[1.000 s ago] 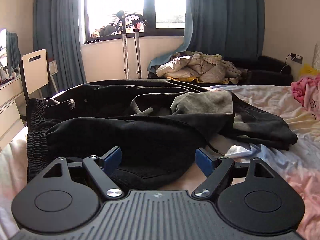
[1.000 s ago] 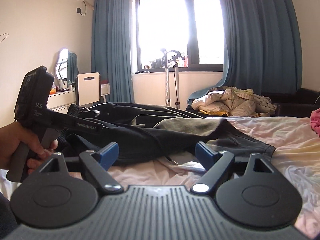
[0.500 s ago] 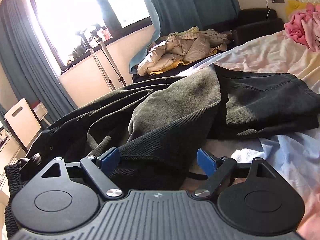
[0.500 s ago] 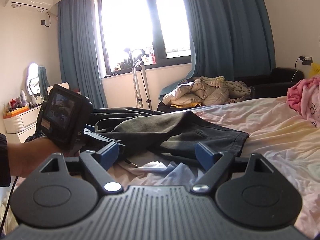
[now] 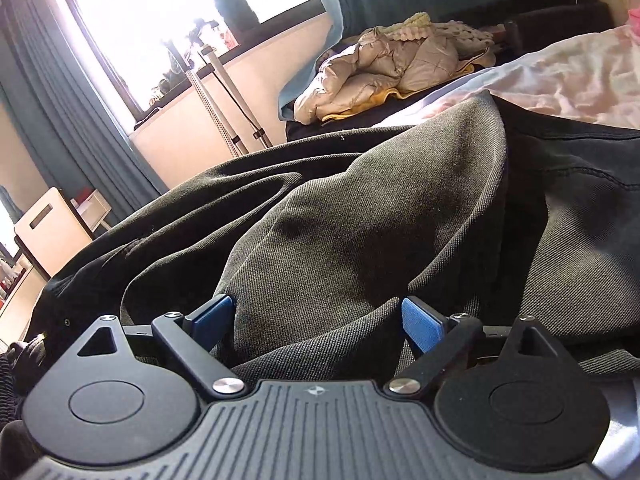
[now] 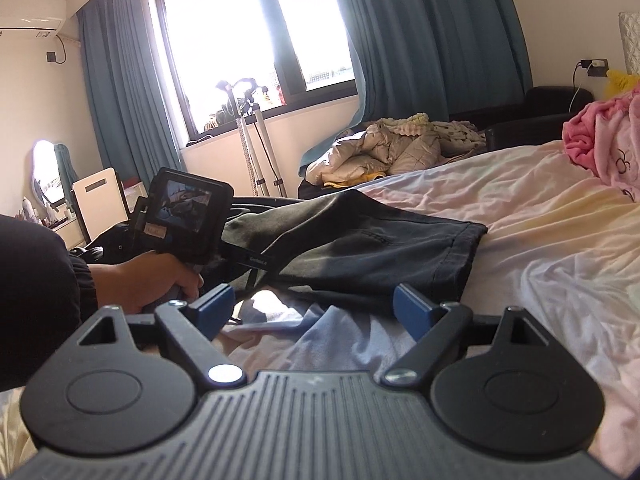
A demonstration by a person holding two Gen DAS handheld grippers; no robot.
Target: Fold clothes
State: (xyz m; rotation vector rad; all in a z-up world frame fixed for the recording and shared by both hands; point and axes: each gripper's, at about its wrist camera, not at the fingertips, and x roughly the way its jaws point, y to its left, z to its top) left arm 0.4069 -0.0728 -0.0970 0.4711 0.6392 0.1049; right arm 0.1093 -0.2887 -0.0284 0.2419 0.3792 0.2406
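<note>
A: Left wrist view first. How far along?

B: Barely begun. The dark trousers (image 5: 360, 216) fill mid-frame, rumpled on the bed (image 5: 580, 68). The left tool (image 5: 318, 316) is closing around a cloth ridge, pads not yet pressing.

A: Right wrist view?

B: The trousers (image 6: 372, 240) sprawl at centre-left. The right tool (image 6: 312, 312) stands wide and empty, low over the sheet. All folding remains.

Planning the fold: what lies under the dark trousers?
The dark trousers lie on the pale bedsheet, with a light blue cloth at their near edge. Anything beneath them is covered.
</note>
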